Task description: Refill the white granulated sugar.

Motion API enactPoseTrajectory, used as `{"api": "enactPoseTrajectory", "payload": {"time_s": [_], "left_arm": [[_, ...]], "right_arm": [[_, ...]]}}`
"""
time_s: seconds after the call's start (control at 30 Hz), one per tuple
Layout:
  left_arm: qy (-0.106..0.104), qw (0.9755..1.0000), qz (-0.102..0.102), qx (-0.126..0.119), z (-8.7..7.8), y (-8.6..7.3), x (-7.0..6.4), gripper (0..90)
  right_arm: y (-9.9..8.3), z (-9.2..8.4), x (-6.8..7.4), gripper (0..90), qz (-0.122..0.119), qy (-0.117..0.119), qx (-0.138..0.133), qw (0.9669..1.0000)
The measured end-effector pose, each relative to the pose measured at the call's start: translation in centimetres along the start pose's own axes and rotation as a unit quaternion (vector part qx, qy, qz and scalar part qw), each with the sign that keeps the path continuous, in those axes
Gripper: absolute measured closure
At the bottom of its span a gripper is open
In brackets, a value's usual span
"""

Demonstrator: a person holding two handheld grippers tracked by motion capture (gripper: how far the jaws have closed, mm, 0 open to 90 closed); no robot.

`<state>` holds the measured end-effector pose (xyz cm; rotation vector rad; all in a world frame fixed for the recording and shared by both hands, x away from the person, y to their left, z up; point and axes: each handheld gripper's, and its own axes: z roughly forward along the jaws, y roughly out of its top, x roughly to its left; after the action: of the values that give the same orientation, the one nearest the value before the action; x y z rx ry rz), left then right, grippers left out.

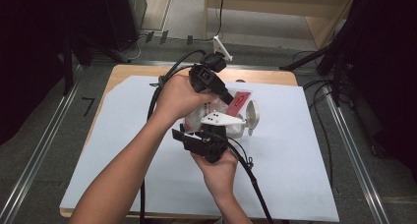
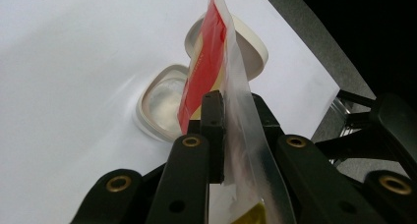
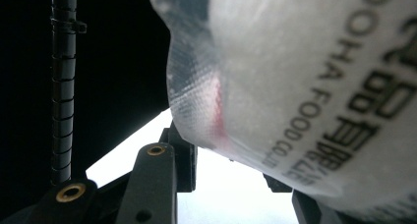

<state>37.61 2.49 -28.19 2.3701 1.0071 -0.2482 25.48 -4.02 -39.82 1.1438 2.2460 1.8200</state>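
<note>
Because the clear plastic pouch (image 1: 223,107) with its red label has to be opened or emptied over the open white container (image 1: 245,122), both grippers hold it up off the white sheet (image 1: 123,150) near the middle of the table. The left gripper (image 1: 227,97), coming in from about ten o'clock of the container, has its jaws nearly closed and pinches the pouch's thin sealed edge (image 2: 231,86) flat between them (a narrow grip suits a film edge). Seen from the left gripper view, the container (image 2: 162,103) lies just beyond that edge with its hinged lid (image 2: 253,52) thrown back at one o'clock, so whatever falls should land inside. The right gripper (image 1: 216,130), at about seven o'clock of the container, stands partly open around the fuller, printed body of the pouch (image 3: 314,86); its jaws appear to press the bulge from both sides, probably to steady it against the left's pull.
</note>
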Motion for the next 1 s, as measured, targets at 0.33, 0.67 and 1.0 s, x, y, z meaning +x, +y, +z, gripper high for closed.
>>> {"api": "enactPoseTrajectory", "payload": {"time_s": [0.33,0.67,1.0], "left_arm": [[-0.007,0.9999,-0.014,0.005,-0.05,0.01,0.39,82.0],[-0.007,0.9998,-0.016,0.003,-0.05,-0.02,0.36,82.0],[-0.005,0.9999,-0.009,0.004,-0.04,0.01,0.33,81.8]], "right_arm": [[0.11,0.03,0.17,64.5,-0.008,-0.001,0.006,1.0],[0.03,0.0,0.15,64.6,-0.011,0.0,0.005,0.9999],[0.05,-0.01,0.17,64.5,-0.009,-0.002,0.005,0.9999]]}}
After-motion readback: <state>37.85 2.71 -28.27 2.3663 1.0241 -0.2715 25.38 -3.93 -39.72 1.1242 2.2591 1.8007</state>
